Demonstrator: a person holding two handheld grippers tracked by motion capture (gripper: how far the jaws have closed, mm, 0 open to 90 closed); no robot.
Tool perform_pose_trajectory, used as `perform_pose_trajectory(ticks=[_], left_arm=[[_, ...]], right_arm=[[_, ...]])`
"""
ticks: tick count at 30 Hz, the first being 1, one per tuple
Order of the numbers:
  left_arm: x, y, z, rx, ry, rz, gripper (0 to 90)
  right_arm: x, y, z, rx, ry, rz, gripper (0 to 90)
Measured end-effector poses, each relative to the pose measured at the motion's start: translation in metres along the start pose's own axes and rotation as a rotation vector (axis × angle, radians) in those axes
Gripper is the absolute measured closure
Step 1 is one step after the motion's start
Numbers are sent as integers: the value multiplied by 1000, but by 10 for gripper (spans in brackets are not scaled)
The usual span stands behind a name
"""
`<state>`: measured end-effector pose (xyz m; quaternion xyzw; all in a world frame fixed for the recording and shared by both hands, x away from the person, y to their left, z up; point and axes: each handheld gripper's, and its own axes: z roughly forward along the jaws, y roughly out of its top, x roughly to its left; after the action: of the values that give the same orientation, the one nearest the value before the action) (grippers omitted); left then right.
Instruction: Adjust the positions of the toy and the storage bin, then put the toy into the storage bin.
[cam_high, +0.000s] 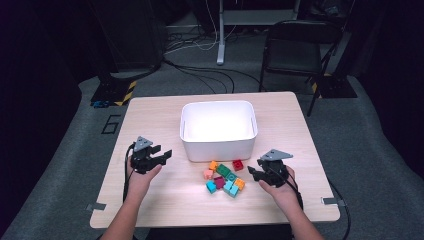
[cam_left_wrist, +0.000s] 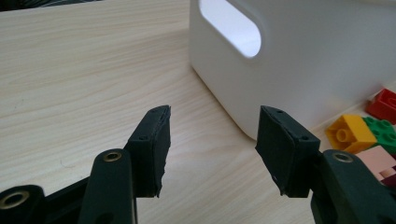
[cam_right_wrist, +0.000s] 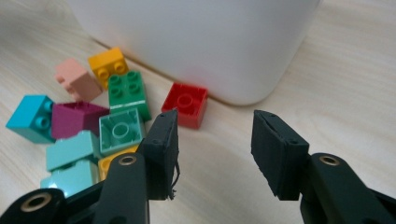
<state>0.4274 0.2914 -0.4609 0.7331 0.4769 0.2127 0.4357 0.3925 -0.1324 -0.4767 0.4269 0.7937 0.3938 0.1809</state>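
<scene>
A white bin (cam_high: 220, 149) stands mid-table, its wall close ahead in the left gripper view (cam_left_wrist: 317, 56) and the right gripper view (cam_right_wrist: 196, 42). A loose pile of bricks (cam_high: 224, 177) lies just in front of it, among them a red brick (cam_right_wrist: 185, 103), a green one (cam_right_wrist: 128, 91), an orange one (cam_right_wrist: 108, 63), a pink one (cam_right_wrist: 77, 79) and a teal one (cam_right_wrist: 32, 116). My left gripper (cam_high: 167, 154) (cam_left_wrist: 212, 135) is open over bare wood left of the bin. My right gripper (cam_high: 252, 172) (cam_right_wrist: 215, 140) is open low beside the pile, nothing between its fingers, the red brick just beyond its left jaw.
The wooden table (cam_high: 150, 200) has bare room to the left and along its front edge. A black folding chair (cam_high: 297, 45) stands behind the table's far right corner. Cables run across the grey floor (cam_high: 200, 70) beyond the table.
</scene>
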Motion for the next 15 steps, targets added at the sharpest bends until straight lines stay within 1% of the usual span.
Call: perform_pose_trajectory(ticks=[1, 2, 3, 6, 8, 9, 10, 12, 13, 15], left_arm=[[0, 0, 0, 0, 0, 0, 443], [2, 0, 3, 11, 0, 1, 441], [3, 0, 4, 12, 2, -3, 440], [5, 0, 8, 16, 1, -11, 435], [6, 0, 9, 16, 3, -13, 430], [8, 0, 9, 14, 3, -21, 430], [8, 0, 9, 10, 6, -27, 429], [11, -1, 7, 12, 15, -30, 428], [11, -1, 7, 5, 19, -36, 429], [12, -2, 5, 1, 24, -36, 429]], right_arm=[[0, 0, 0, 0, 0, 0, 509], [0, -3, 4, 17, 16, -1, 502], [1, -5, 6, 19, 15, 2, 502], [2, -7, 10, 22, 9, -20, 504], [4, -8, 13, 21, 10, -6, 505], [4, -8, 14, 19, 12, -2, 506], [6, -8, 16, 19, 11, -2, 508], [10, -7, 19, 19, 2, -20, 519], [12, -6, 21, 18, -2, -23, 527], [16, -4, 24, 15, -4, -19, 528]])
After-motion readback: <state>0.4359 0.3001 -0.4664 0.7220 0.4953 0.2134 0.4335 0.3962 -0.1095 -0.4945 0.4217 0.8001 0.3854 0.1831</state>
